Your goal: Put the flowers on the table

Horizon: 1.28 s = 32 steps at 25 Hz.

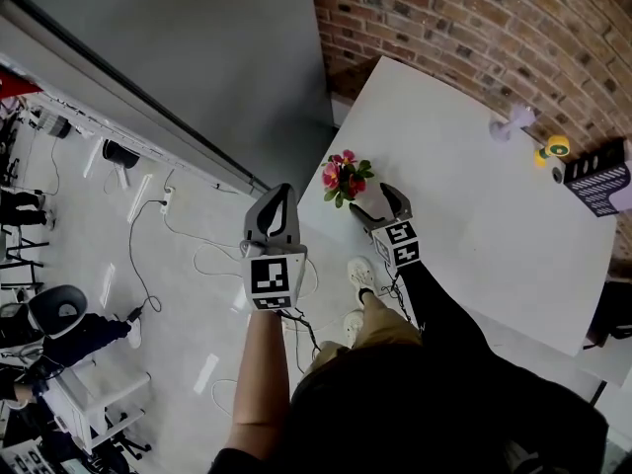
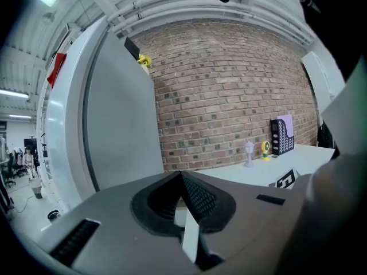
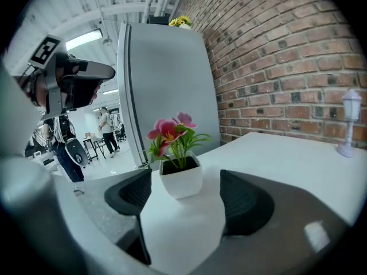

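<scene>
The flowers [image 1: 344, 178], pink blooms with green leaves in a small white square pot [image 3: 180, 176], stand upright on the white table [image 1: 464, 215] near its corner. My right gripper [image 1: 371, 198] is open just behind the pot. In the right gripper view its dark pads [image 3: 243, 202] sit wide apart to either side, with the pot a little beyond the tips and touching neither. My left gripper [image 1: 280, 194] hangs over the floor left of the table, its jaws shut with nothing between them [image 2: 180, 179].
A lilac lamp figure [image 1: 513, 121], a yellow-green object [image 1: 555, 148] and a black file holder [image 1: 597, 181] stand at the table's far side by the brick wall [image 1: 474, 18]. A tall grey cabinet [image 1: 197, 57] rises left of the table. Cables [image 1: 197, 255] lie on the floor.
</scene>
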### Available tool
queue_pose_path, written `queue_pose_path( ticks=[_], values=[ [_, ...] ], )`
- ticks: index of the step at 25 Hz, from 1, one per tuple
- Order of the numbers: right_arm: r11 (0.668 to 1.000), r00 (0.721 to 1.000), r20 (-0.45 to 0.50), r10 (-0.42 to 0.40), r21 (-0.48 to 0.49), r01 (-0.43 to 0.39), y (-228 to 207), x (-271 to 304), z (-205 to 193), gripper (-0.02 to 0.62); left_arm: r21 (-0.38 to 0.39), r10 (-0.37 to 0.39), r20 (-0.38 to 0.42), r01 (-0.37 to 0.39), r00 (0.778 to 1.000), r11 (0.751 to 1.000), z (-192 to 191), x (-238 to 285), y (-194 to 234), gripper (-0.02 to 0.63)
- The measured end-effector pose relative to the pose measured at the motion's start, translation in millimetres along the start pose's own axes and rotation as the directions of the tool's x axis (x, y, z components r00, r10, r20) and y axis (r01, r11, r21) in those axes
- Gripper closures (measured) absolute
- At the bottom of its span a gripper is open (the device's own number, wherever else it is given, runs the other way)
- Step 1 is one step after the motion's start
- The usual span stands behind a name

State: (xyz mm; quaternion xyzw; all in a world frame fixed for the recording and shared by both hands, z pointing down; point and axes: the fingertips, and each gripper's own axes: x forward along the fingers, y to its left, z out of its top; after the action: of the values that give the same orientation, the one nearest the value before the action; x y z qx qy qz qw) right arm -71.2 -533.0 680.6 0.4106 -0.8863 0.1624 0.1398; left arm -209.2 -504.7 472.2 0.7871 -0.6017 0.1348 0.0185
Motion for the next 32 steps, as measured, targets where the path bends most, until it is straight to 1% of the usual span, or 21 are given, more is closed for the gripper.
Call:
queue_pose_path(
  ticks=[4, 9, 11, 15, 19, 23, 27, 29, 30, 31, 32],
  values=[
    [1.0, 1.0, 0.003, -0.023, 0.019, 0.023, -0.1, -24.0, -5.1, 0.229, 0.004, -0.011, 0.015, 0.011, 1.0, 1.0, 7.2, -11.0, -12.0, 0.598],
    [0.998, 0.998, 0.028, -0.056, 0.006, 0.056, 2.3, -60.1, -3.9, 0.229, 0.006, -0.028, 0.036, 0.028, 0.999, 1.0, 14.7, -29.6, -28.9, 0.598],
    [0.997, 0.996, 0.047, -0.076, 0.001, 0.076, 1.9, -77.4, 2.7, 0.229, 0.006, -0.038, 0.043, 0.038, 0.998, 0.999, 17.9, -36.5, -36.5, 0.598],
    [0.993, 0.987, 0.12, -0.111, -0.028, 0.116, -0.6, -111.5, 29.7, 0.229, 0.014, -0.068, 0.067, 0.067, 0.995, 0.998, 27.5, -45.3, -53.6, 0.598],
    [0.986, 0.969, 0.206, -0.133, -0.073, 0.151, 2.1, -147.9, 67.2, 0.229, 0.019, -0.092, 0.098, 0.091, 0.991, 0.996, 41.4, -55.6, -69.3, 0.598],
    [0.979, 0.95, 0.281, -0.134, -0.112, 0.171, 10.6, -185.4, 104.3, 0.23, 0.027, -0.115, 0.112, 0.112, 0.987, 0.993, 49.5, -67.0, -85.0, 0.598],
    [0.974, 0.926, 0.358, -0.116, -0.141, 0.176, 27.7, -220.5, 136.3, 0.232, 0.039, -0.138, 0.133, 0.134, 0.982, 0.99, 57.2, -81.3, -97.5, 0.598],
    [0.972, 0.911, 0.396, -0.113, -0.147, 0.185, 36.7, -237.1, 149.3, 0.25, 0.046, -0.147, 0.147, 0.141, 0.978, 0.989, 61.6, -89.9, -102.2, 0.598],
    [0.97, 0.904, 0.411, -0.12, -0.145, 0.195, 40.0, -245.1, 154.2, 0.28, 0.05, -0.151, 0.153, 0.145, 0.977, 0.988, 63.5, -93.8, -104.3, 0.598],
    [0.968, 0.896, 0.423, -0.132, -0.141, 0.209, 42.4, -253.1, 158.3, 0.369, 0.054, -0.155, 0.159, 0.148, 0.975, 0.987, 65.3, -97.5, -106.2, 0.598],
    [0.965, 0.889, 0.435, -0.146, -0.135, 0.225, 44.5, -261.2, 161.7, 0.41, 0.057, -0.159, 0.164, 0.152, 0.974, 0.987, 67.1, -100.9, -107.9, 0.598]
  ],
)
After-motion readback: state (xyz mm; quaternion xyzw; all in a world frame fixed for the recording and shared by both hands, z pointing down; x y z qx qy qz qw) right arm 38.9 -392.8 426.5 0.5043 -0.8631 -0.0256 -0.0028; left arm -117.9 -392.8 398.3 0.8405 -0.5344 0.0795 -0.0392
